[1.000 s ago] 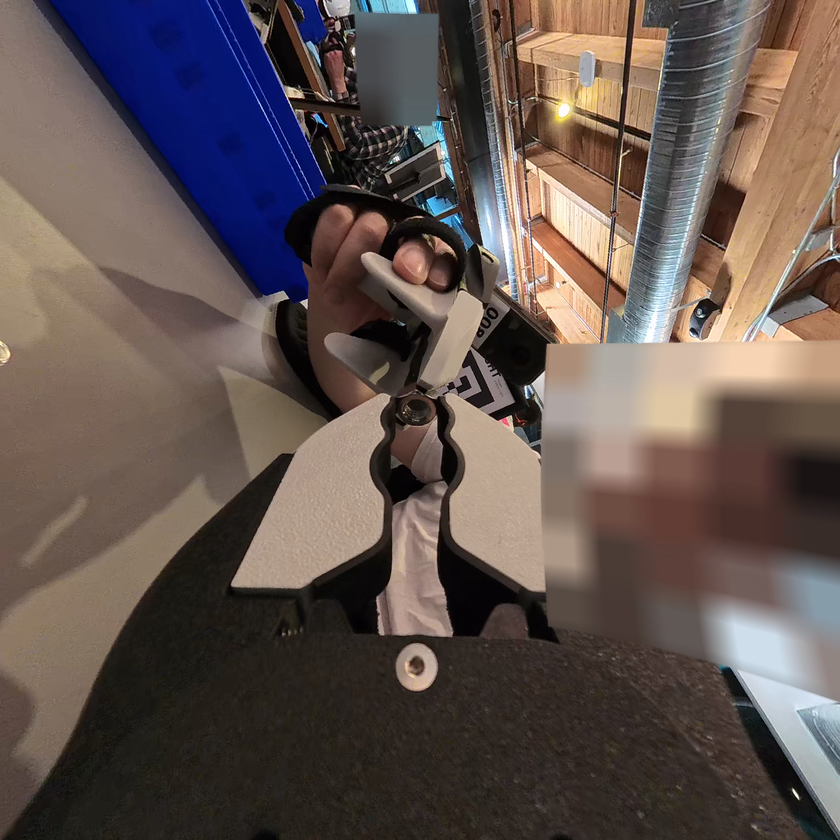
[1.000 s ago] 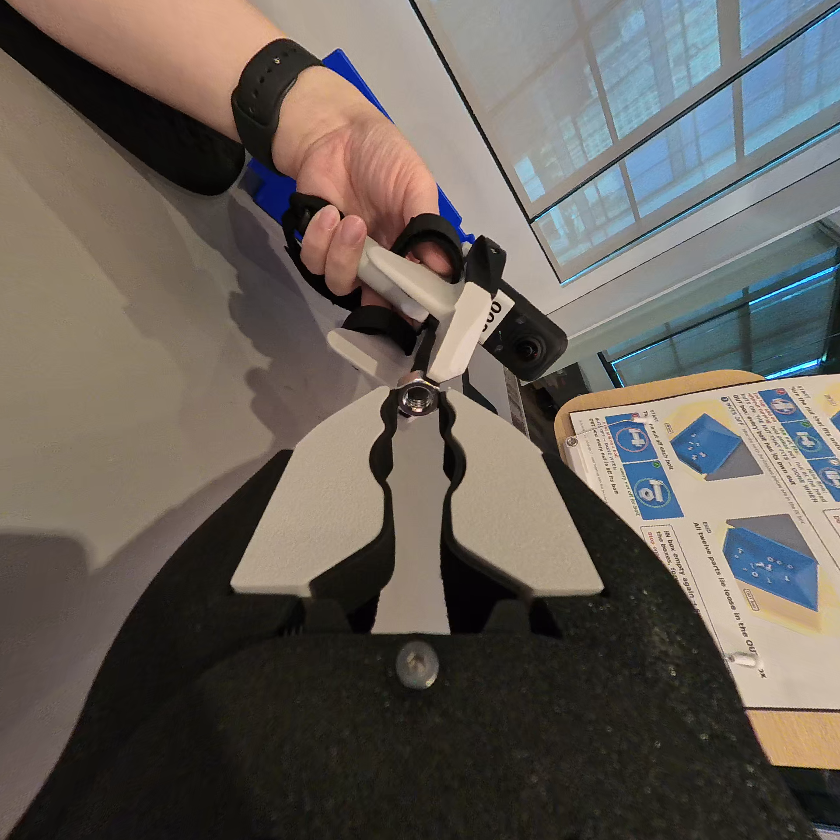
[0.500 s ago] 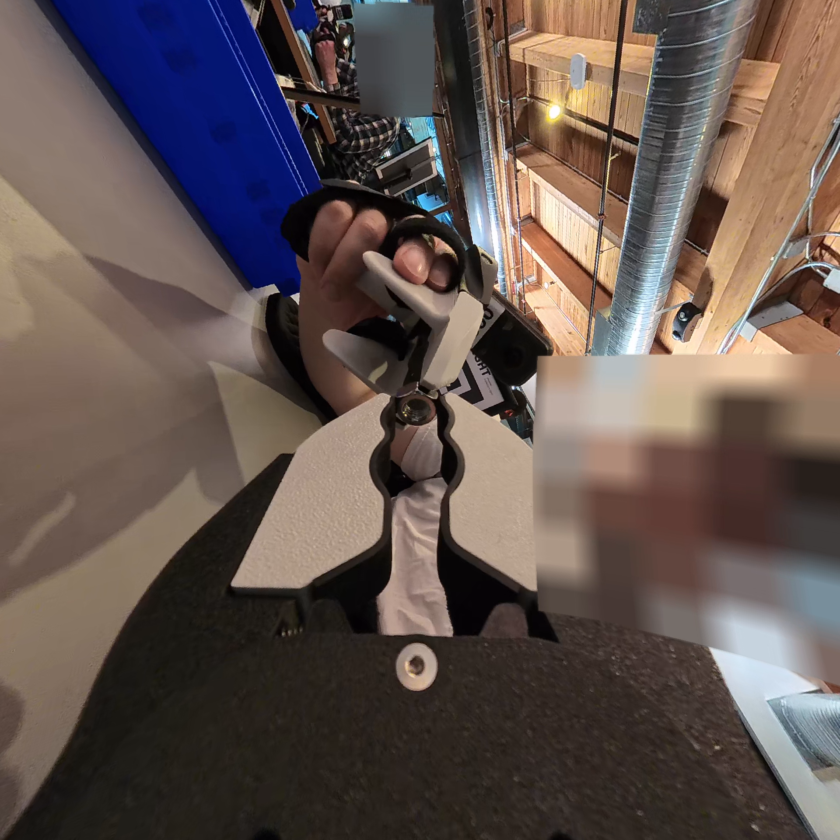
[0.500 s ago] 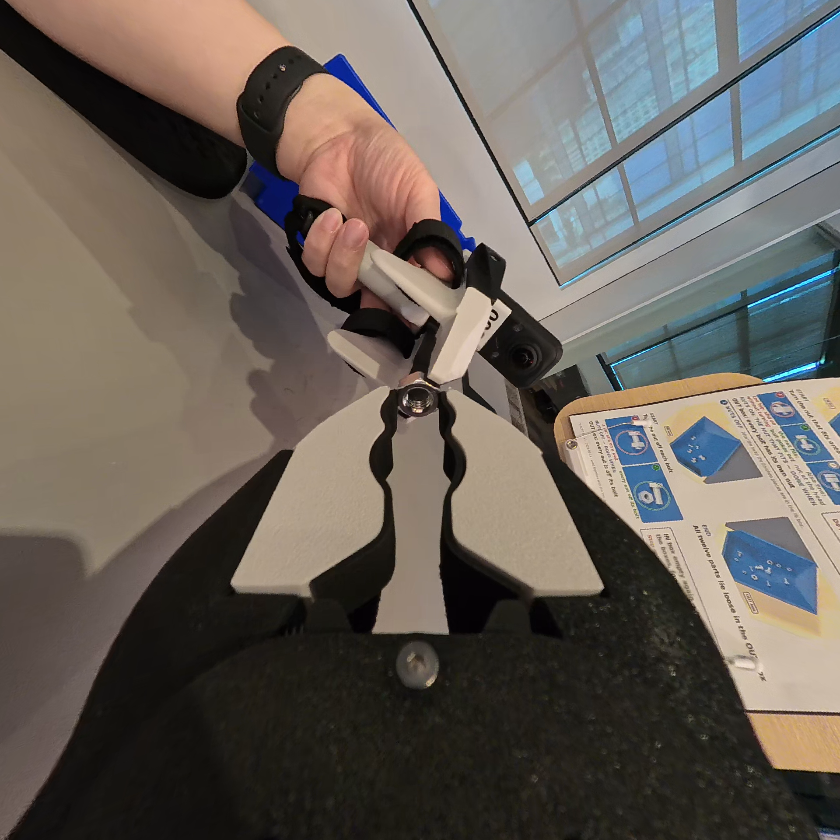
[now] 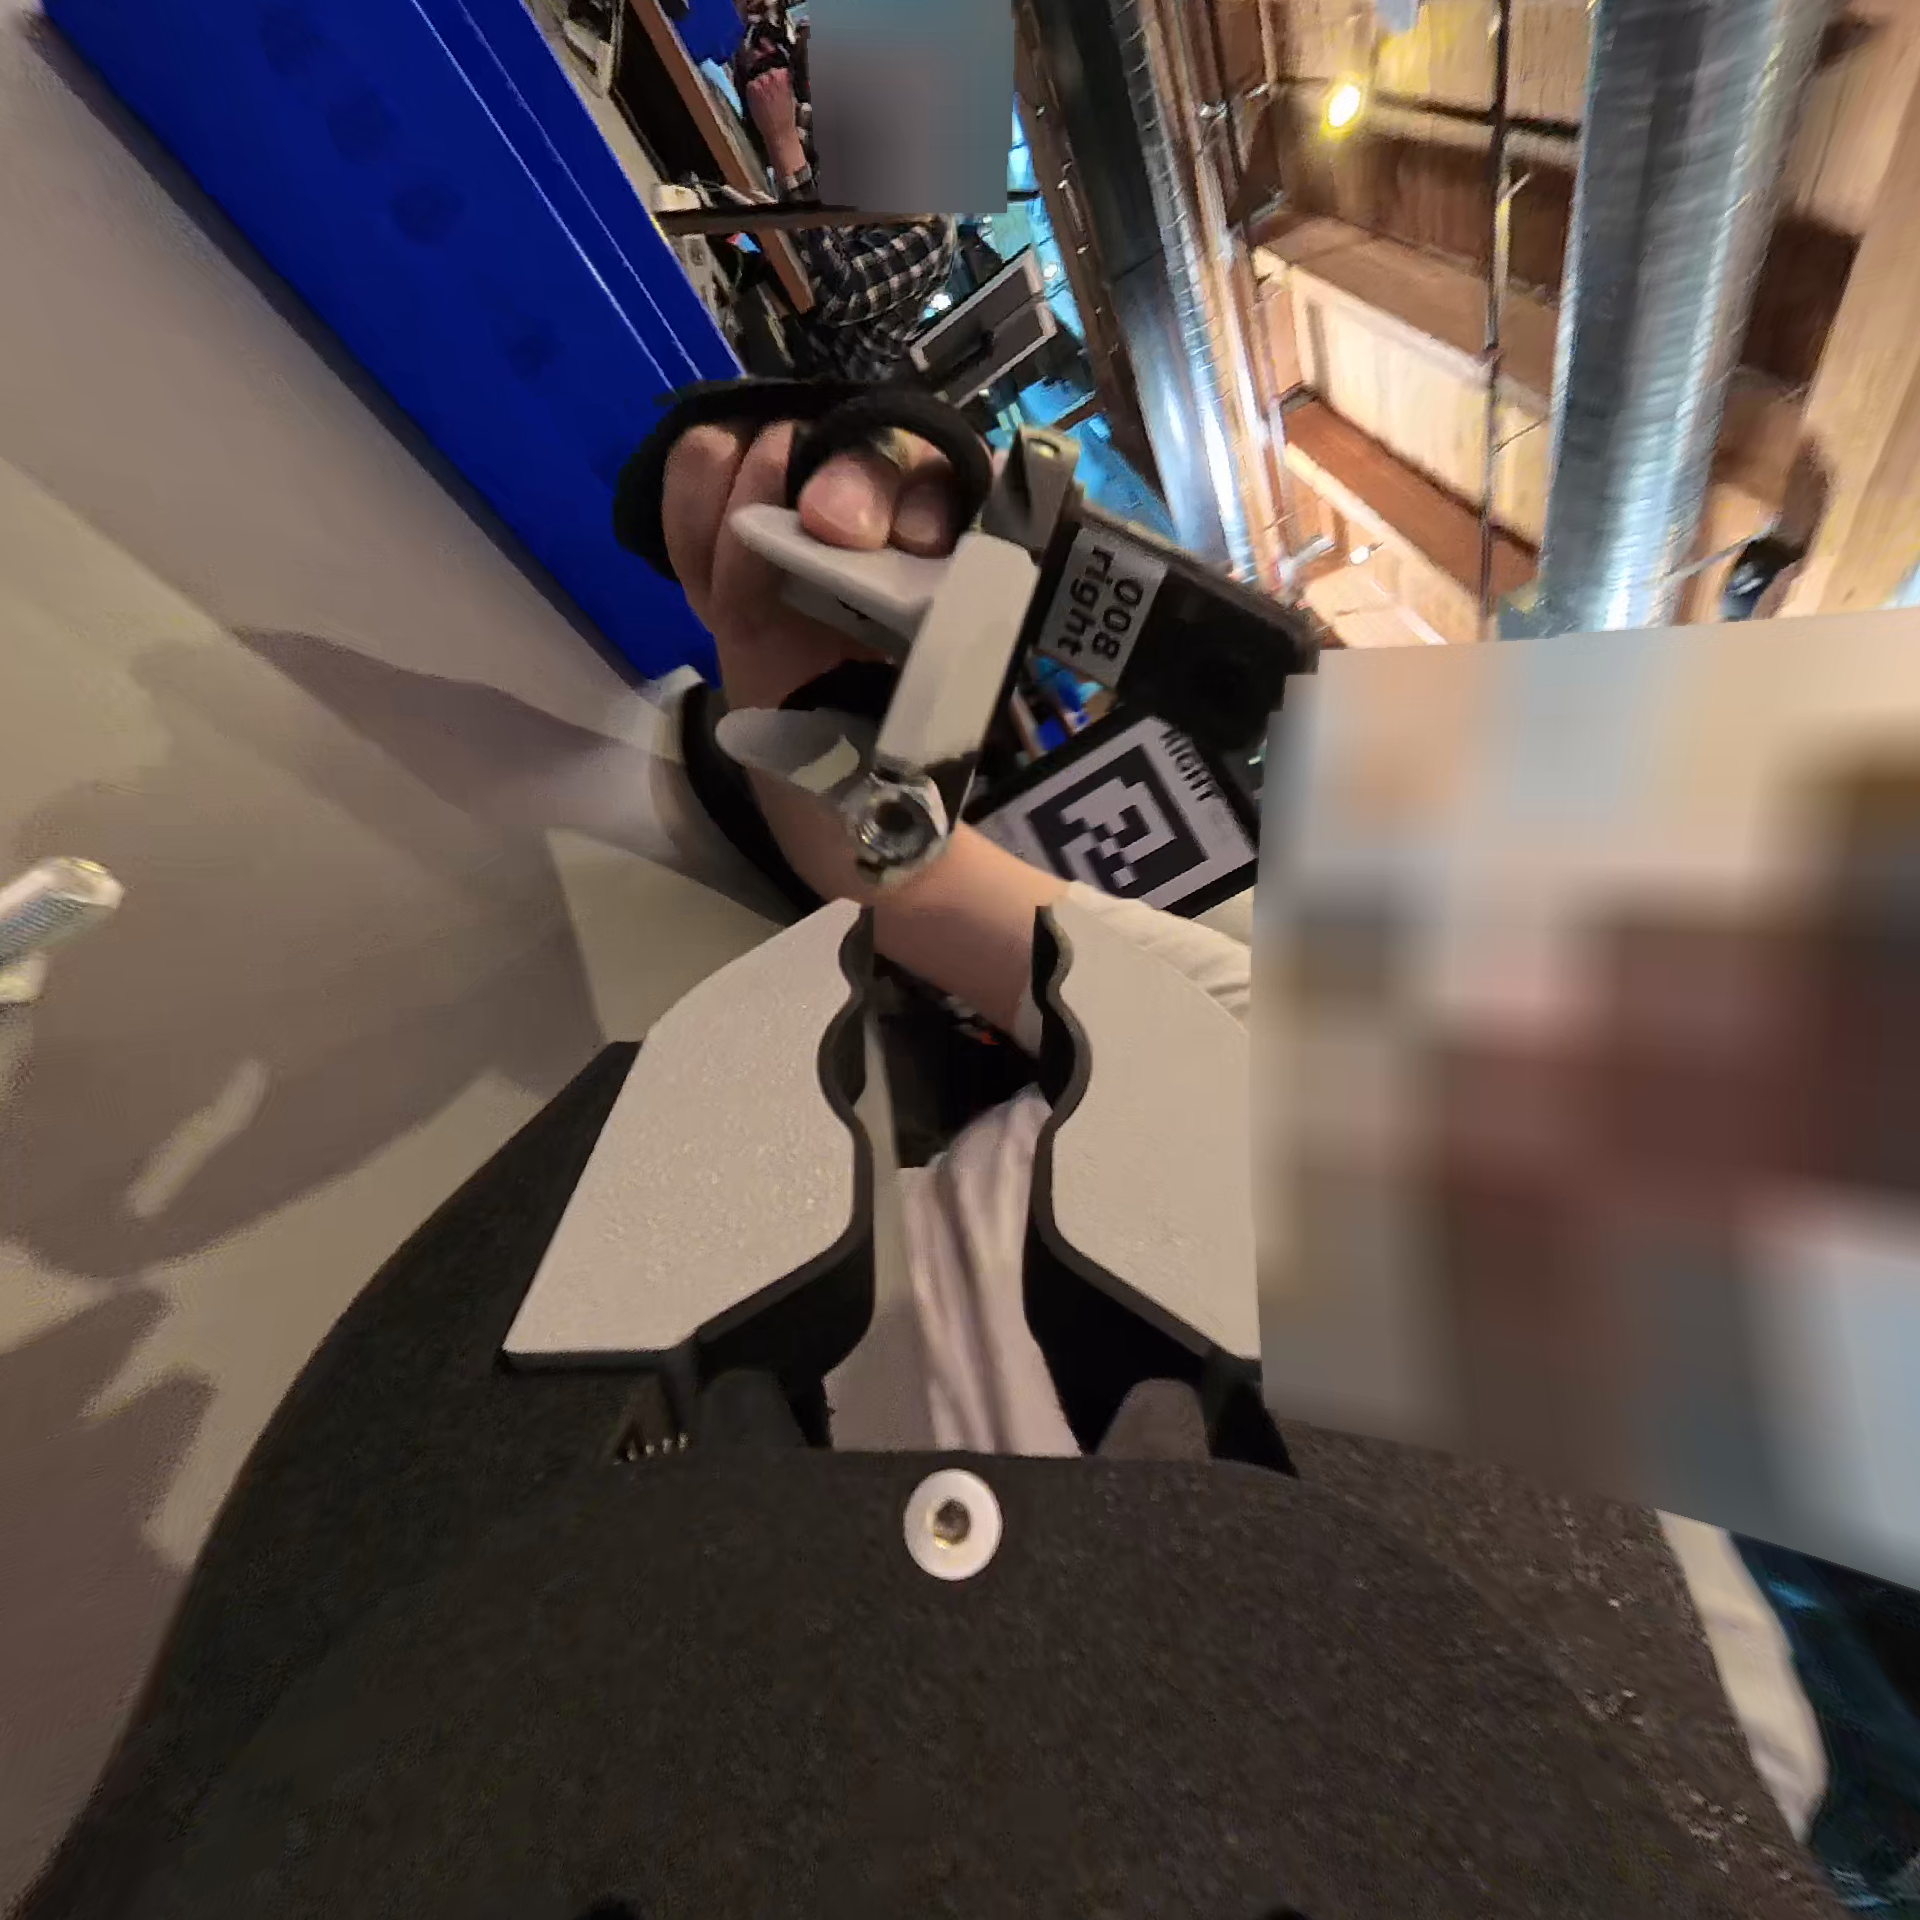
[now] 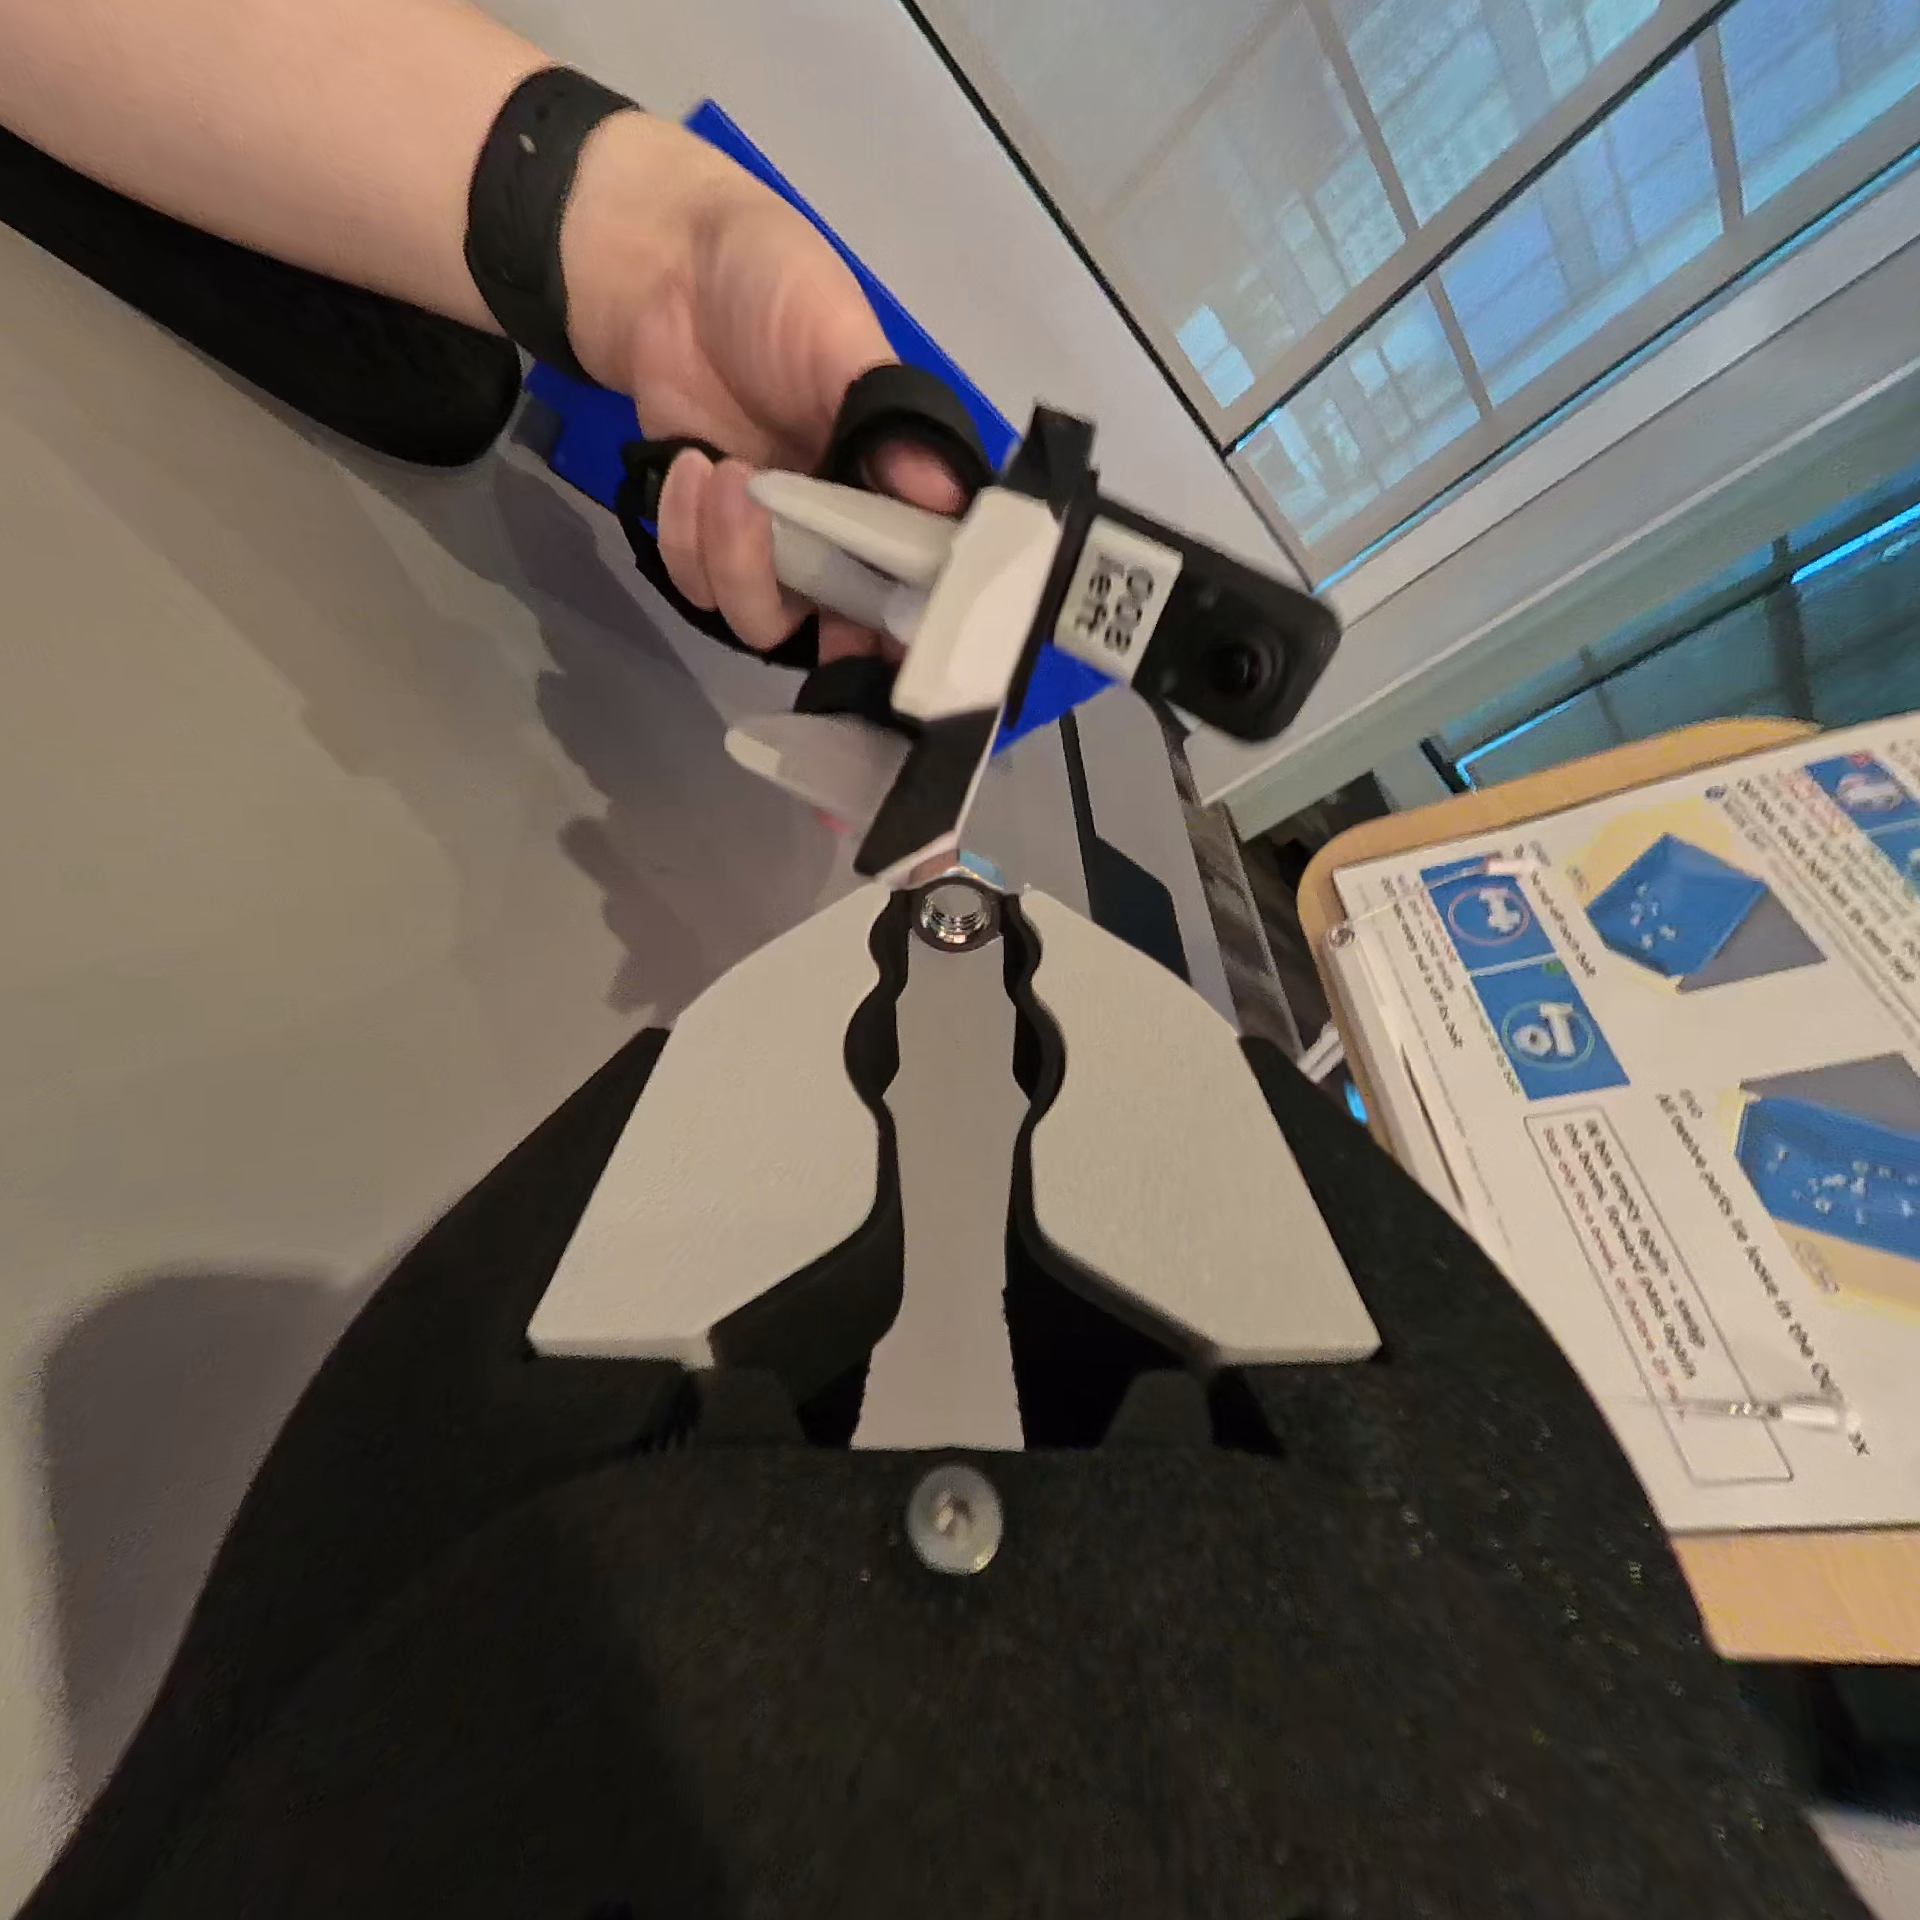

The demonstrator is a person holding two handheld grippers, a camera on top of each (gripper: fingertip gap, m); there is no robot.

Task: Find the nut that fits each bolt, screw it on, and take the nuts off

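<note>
A silver hex nut (image 6: 952, 923) sits between the tips of my right gripper (image 6: 954, 902), which is shut on it. In the left wrist view the same nut (image 5: 894, 831) shows at the tips of the right gripper (image 5: 891, 805), held by a hand just beyond my own tips. My left gripper (image 5: 951, 916) has its jaws a little apart with nothing between them. In the right wrist view the left gripper (image 6: 894, 842) hangs just above the nut, and I cannot tell if it touches. No bolt is in either gripper. Both views are blurred by motion.
A silvery bolt (image 5: 52, 914) lies on the grey table (image 5: 260, 675) at the far left. A blue bin (image 5: 416, 260) stands behind the hands. A printed sheet on a wooden board (image 6: 1662, 1195) lies to the right. A person sits far in the background. My left and right fingertips are right by each other.
Both grippers' tips were together at the nut. My left jaws have widened and the two grippers have drawn apart. The nut stays in my right gripper.
</note>
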